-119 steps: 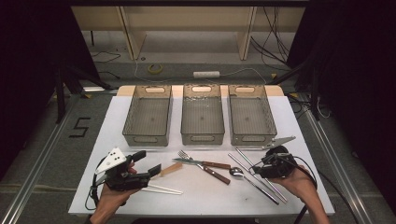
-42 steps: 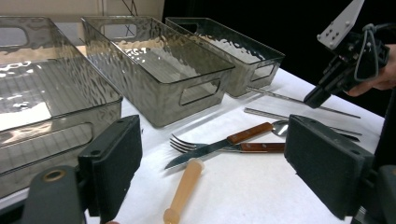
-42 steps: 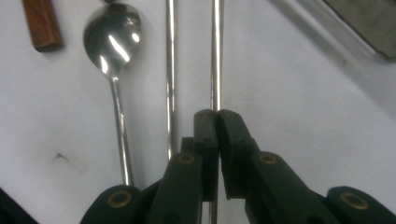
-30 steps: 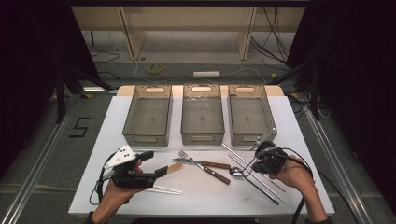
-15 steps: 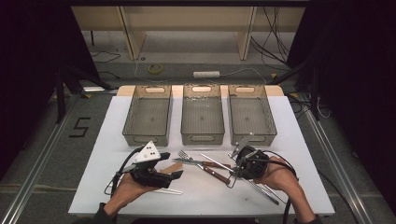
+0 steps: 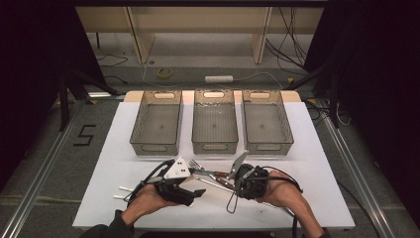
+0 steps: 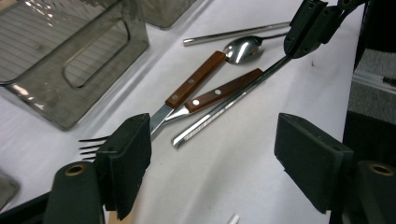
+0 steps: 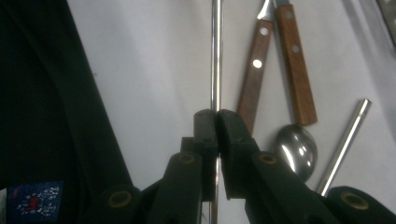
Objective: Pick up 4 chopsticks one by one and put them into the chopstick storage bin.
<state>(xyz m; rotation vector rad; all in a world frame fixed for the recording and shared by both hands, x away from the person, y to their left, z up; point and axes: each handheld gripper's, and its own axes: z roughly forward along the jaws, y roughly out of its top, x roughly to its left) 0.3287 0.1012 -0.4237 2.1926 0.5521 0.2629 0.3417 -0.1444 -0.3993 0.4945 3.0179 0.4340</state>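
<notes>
My right gripper (image 8: 217,116) is shut on a thin steel rod (image 8: 215,56), and its jaws point left in the high view (image 6: 238,184). The rod (image 7: 224,105) slants down to the white table, its free end near a wooden-handled fork (image 7: 194,81) and knife (image 7: 219,93). A spoon (image 8: 295,149) lies just right of the jaws. My left gripper (image 7: 219,158) faces the cutlery from the left (image 6: 197,183). Its jaws have just been closing a little, but they stand wide apart and the pads touch nothing.
Three grey see-through bins (image 6: 156,124) (image 6: 214,124) (image 6: 266,124) stand in a row behind the cutlery. A second steel rod (image 7: 233,33) lies beyond the spoon. Two white sticks (image 6: 120,192) lie left of my left hand. The table's front edge is close below both hands.
Both hands have moved inward toward the cutlery: the left gripper to the right, the right gripper to the left with the steel rod in it.
</notes>
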